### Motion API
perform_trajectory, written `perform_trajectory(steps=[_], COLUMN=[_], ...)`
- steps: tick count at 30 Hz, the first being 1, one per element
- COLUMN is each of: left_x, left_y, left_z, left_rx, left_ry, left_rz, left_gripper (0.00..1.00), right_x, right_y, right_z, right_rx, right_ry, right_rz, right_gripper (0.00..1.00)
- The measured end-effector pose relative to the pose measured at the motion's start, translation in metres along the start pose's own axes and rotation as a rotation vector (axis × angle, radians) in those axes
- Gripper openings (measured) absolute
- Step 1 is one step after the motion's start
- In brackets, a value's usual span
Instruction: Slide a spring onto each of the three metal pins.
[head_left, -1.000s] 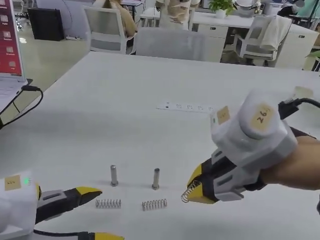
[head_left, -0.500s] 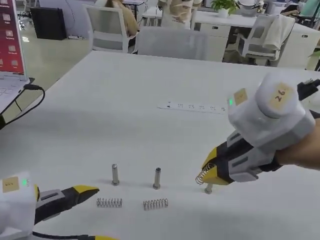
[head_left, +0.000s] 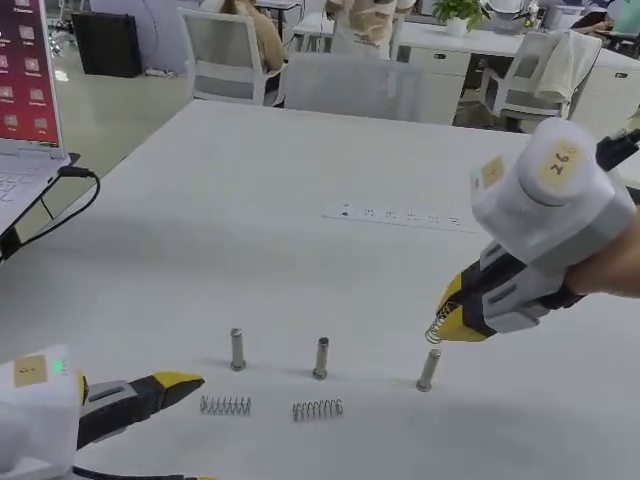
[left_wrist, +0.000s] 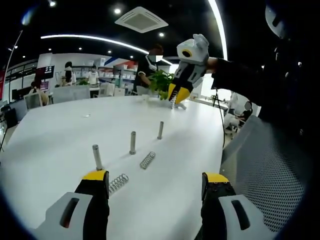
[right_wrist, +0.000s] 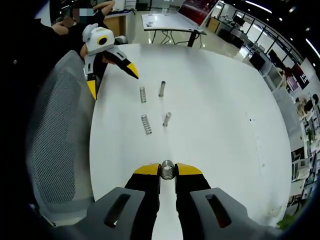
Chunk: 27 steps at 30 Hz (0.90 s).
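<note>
While checking the tongs first, found right gripper (head_left: 445, 328) at 3 o'clock in the head view, jaws clamped on one spring (head_left: 434, 331), coil hanging off the yellow tips above the table (head_left: 300, 200). Confirmed in the right gripper view: tips nearly together, coil seen end-on between them. Found left gripper (left_wrist: 155, 176) at 7 o'clock in the head view, jaws wide apart, nothing between them. Counted three pins upright in a row near 6 o'clock: left pin (head_left: 237, 349), middle pin (head_left: 321, 357), right pin (head_left: 428, 369), all bare. Logged two more coils lying flat on the table: left loose spring (head_left: 225, 405) just at 6 o'clock of left pin, second loose spring (head_left: 318, 409) just at 6 o'clock of middle pin. Located the clamped spring just at 12 o'clock of right pin, with a gap between.

Compared with the frame from a second ago: noted right gripper higher and further toward 2 o'clock, and right pin, hidden behind it then, now in full view. Noted no shift in left gripper, loose springs or other pins relative to one another.
</note>
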<state>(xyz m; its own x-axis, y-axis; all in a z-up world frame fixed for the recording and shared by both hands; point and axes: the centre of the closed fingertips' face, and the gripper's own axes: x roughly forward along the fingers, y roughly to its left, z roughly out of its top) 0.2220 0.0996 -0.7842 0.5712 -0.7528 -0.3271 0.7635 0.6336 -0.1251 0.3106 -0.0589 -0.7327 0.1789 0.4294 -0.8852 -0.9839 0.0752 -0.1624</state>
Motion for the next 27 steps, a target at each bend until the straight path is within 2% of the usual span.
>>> perform_trajectory(steps=[4, 11, 27], left_x=[0.001, 0.0, -0.001], left_y=[-0.001, -0.001, 0.0], left_z=[0.0, 0.0, -0.003], left_rx=[-0.002, -0.003, -0.012], left_ry=[-0.001, -0.004, -0.001], left_rz=[-0.001, 0.002, 0.008], left_gripper=[0.72, 0.72, 0.74], right_x=[0.004, 0.014, 0.035], right_y=[-0.007, -0.015, -0.019], right_z=[-0.011, -0.022, -0.03], right_rx=[-0.002, 0.016, 0.034], right_ry=[0.047, 0.076, 0.09], right_rz=[-0.004, 0.009, 0.045], right_gripper=[0.09, 0.09, 0.09])
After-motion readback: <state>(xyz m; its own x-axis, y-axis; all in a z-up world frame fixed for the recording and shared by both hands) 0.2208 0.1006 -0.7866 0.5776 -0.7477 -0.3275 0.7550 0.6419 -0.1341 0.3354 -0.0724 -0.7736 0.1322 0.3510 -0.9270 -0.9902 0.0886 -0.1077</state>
